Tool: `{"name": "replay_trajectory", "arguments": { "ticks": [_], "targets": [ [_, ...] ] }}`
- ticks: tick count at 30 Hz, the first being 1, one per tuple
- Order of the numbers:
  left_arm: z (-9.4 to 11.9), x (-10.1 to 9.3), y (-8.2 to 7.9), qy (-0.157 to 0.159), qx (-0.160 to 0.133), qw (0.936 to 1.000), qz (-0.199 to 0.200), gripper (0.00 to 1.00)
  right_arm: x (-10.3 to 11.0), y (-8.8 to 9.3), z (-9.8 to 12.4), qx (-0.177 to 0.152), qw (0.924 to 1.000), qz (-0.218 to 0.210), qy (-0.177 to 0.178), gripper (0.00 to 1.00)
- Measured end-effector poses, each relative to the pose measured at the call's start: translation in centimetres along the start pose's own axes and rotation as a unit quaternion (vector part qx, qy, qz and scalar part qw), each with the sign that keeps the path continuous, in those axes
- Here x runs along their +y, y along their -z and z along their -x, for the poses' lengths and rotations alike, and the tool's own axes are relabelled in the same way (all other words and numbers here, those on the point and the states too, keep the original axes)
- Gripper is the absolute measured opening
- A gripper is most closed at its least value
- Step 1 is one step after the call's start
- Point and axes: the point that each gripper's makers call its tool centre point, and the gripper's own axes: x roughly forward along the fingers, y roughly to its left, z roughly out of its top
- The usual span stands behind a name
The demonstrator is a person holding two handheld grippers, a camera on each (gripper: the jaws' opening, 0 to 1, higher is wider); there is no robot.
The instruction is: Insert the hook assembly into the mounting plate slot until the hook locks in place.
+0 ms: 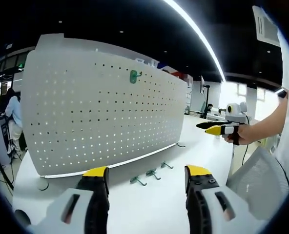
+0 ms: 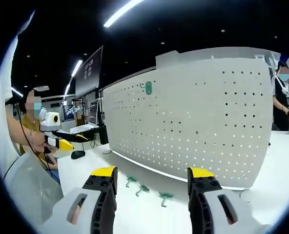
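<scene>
Right now both hand-held grippers are spread w/ nothing between the jaws. Left hand-held gripper [image 1: 147, 178] faces the white perforated mounting plate [image 1: 95, 112], which stands upright on the white bench [image 1: 193, 146]; one green hook [image 1: 134, 75] is already seated high on the plate, at approx 12 o'clock from the jaws in the left gripper view. Three loose green hooks [image 1: 153, 173] lie flat on the bench in a short row just in front of the plate's bottom edge, at approx 12 o'clock and close beyond the left jaw tips, w/ the row running roughly along the plate's base. In the right gripper view the right hand-held gripper [image 2: 153, 179] also looks at the same three hooks [image 2: 145, 189], which sit between and just past its jaw tips, mounted hook up at approx 11 o'clock. Judging by both views, either hand is near enough; the loose hooks look about equally close to each. Long axis of each hook can't be read exactly at this size, but stems seem to lie crosswise to the plate. Next move prob a pick of one loose hook, none yet lifted, so insertion is not begun for these.
</scene>
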Motion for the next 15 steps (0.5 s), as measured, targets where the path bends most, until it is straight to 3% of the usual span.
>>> {"name": "replay_trajectory", "arguments": {
  "ticks": [15],
  "targets": [
    [0.5,0.0,0.8,-0.002,0.007,1.0,0.005,0.64,-0.3,2.7,3.0,0.029,0.9995,-0.005,0.007,0.58]
  ]
}}
